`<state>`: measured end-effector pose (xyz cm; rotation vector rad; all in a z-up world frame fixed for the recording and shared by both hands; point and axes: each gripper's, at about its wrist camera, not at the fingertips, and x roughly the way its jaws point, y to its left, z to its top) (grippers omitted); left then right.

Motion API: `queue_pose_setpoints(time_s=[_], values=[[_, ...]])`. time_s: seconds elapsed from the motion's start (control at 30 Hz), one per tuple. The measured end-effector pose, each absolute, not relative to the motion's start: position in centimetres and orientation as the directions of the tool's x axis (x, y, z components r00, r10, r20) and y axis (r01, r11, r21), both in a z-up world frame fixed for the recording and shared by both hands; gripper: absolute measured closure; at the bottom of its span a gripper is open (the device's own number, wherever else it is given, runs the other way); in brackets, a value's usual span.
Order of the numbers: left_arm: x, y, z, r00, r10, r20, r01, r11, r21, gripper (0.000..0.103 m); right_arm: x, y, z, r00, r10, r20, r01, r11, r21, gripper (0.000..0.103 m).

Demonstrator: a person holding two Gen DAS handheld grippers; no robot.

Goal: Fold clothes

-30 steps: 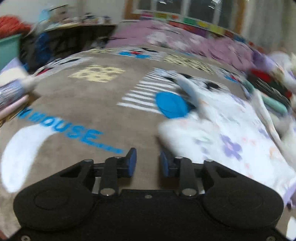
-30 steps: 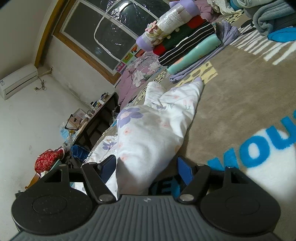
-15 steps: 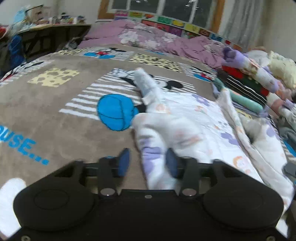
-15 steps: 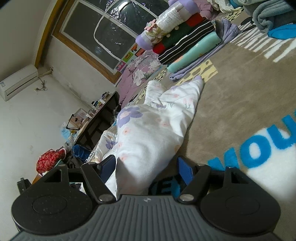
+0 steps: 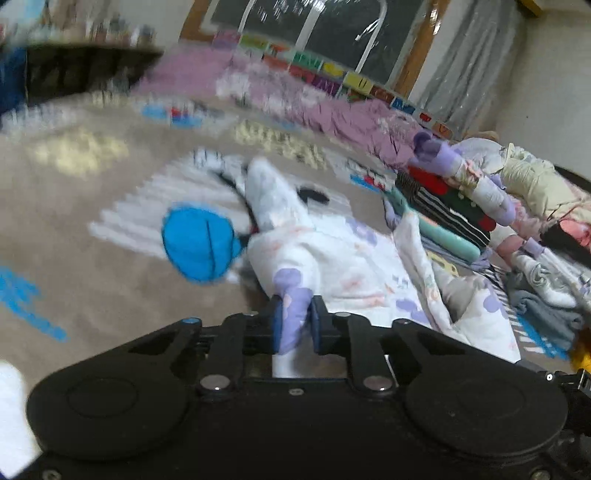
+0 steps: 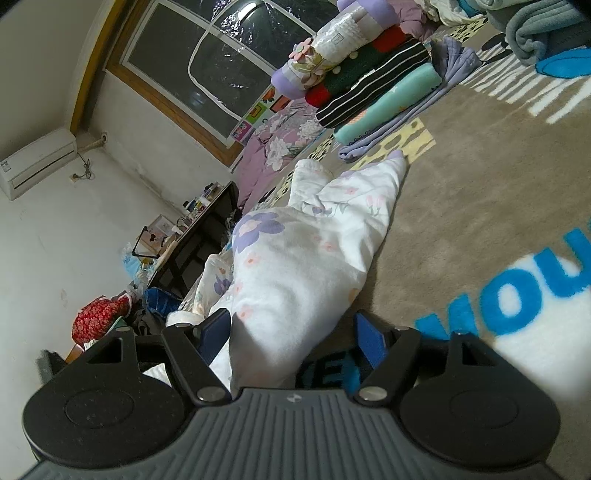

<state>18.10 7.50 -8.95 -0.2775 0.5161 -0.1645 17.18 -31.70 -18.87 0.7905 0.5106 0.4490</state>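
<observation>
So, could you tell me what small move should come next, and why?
Probably close the right gripper on the floral garment: its jaws stand open around the cloth, while the left gripper, whose jaws have just closed, already pinches a purple-flowered fold.

My left gripper (image 5: 295, 325), its jaws just closed, pinches a fold of the white floral garment (image 5: 332, 266) lying on the tan carpet (image 5: 92, 258).

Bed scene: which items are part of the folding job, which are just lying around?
In the job:
- white floral garment
- left gripper, shut on its edge
- right gripper, jaws wide around it

Lying about:
- stack of folded clothes
- purple quilt
- grey blanket
</observation>
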Motion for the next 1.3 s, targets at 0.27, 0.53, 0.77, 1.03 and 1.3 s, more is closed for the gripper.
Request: queue_pose_setpoints(time_s=[0.27, 0.53, 0.77, 1.03, 1.3], values=[[16.0, 7.2, -5.6, 0.91, -0.094, -0.403, 0.059, 0.993, -0.1, 0.093, 17.2, -31.7, -18.9, 0.788, 0.557, -0.262, -0.188, 0.624, 0.758, 0.03], [14.7, 5.0, -5.6, 0.931, 0.198, -0.305, -0.042, 0.892, 0.45, 0.094, 17.2, -31.6, -18.8, 0.788, 0.555, -0.267, -0.187, 0.628, 0.755, 0.03], [16.4, 3.6, -10.0, 0.898, 0.284, -0.335, -0.007, 0.772, 0.635, 0.091, 17.1, -31.6, -18.8, 0.788, 0.554, -0.268, -0.188, 0.631, 0.752, 0.03], [16.5, 10.6, -6.4, 0.885, 0.062, -0.461, -0.03, 0.997, 0.075, 0.051, 17.0, -31.7, -19.0, 0.788, 0.558, -0.259, -0.194, 0.625, 0.756, 0.03], [17.3, 22.4, -9.2, 0.865, -0.097, -0.492, -0.31, 0.667, -0.678, 0.051, 16.9, -31.6, -19.1, 0.79, 0.557, -0.254, -0.199, 0.626, 0.754, 0.03]])
